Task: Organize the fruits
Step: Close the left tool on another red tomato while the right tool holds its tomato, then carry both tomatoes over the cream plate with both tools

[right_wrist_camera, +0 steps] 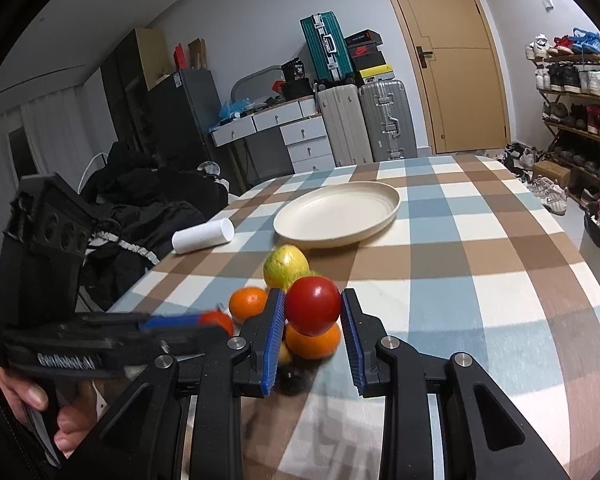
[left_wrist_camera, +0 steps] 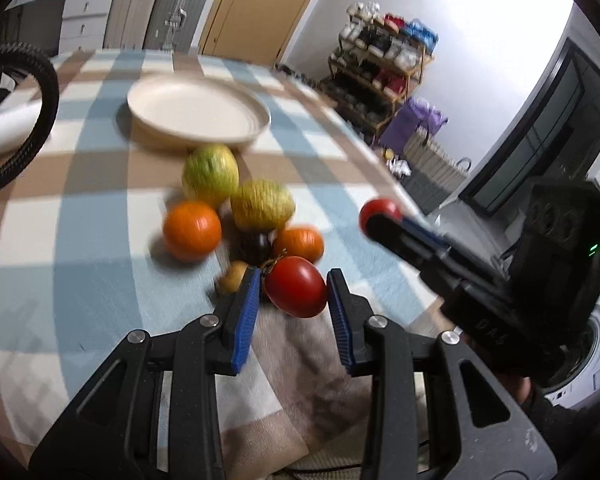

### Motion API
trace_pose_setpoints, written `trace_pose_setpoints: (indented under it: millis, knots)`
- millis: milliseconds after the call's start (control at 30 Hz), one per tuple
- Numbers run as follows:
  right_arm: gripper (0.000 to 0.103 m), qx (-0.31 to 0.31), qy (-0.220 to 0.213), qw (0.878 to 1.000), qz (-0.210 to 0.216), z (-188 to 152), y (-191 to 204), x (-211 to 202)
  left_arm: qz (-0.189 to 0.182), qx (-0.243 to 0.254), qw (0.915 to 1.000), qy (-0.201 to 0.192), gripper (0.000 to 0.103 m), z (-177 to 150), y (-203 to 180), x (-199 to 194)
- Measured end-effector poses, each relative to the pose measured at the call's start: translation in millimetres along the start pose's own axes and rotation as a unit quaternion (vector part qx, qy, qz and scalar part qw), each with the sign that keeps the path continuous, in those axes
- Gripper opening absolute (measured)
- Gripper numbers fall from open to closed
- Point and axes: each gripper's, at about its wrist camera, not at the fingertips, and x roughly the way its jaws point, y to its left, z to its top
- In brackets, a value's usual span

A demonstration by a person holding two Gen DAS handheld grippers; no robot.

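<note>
Two red tomatoes in play: raised tomato (right_wrist_camera: 314,306) clamped in the right gripper (right_wrist_camera: 313,296), jaws closed to fruit width, hanging over the pile of oranges (right_wrist_camera: 250,302) and a green-yellow fruit (right_wrist_camera: 286,266) on the checked tablecloth (right_wrist_camera: 460,280). Second tomato (left_wrist_camera: 296,286) at the pile's near edge, sitting between the half-open jaws of the left gripper (left_wrist_camera: 294,276), can't tell if pinched or just bracketed. Looks like a straight push forward next, cream plate (right_wrist_camera: 380,216) lying dead ahead just past the pile, right gripper closer to delivering.
</note>
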Motion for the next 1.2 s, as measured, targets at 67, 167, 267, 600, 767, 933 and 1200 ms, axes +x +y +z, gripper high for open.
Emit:
trace_pose_setpoints:
  millis: [67,167,267,600,767,933,1200]
  knots:
    - [0.029,0.004,-0.003,1.000,0.007,9,-2,3,-0.004,-0.006,0.9998,-0.020,0.031,16,4,-11]
    - [0.029,0.008,-0.005,1.000,0.021,29,-6,10,0.001,-0.003,0.9987,-0.052,0.031,45,13,-25]
    - [0.029,0.008,-0.007,0.999,0.039,55,-11,20,0.015,-0.006,0.9968,-0.079,0.030,76,25,-31]
    - [0.029,0.030,0.027,0.997,0.070,127,-41,98,0.031,-0.007,0.9948,-0.096,0.026,178,69,-3]
    - [0.029,0.055,0.061,0.991,0.103,110,-51,135,0.041,0.010,0.9976,-0.055,0.030,180,100,23]
    - [0.029,0.073,0.066,0.987,0.125,91,-56,145,0.049,-0.033,0.9976,-0.036,0.076,151,129,17]
    - [0.029,0.080,0.068,0.989,0.105,89,-56,132,0.099,-0.011,0.9947,-0.025,0.081,102,112,16]
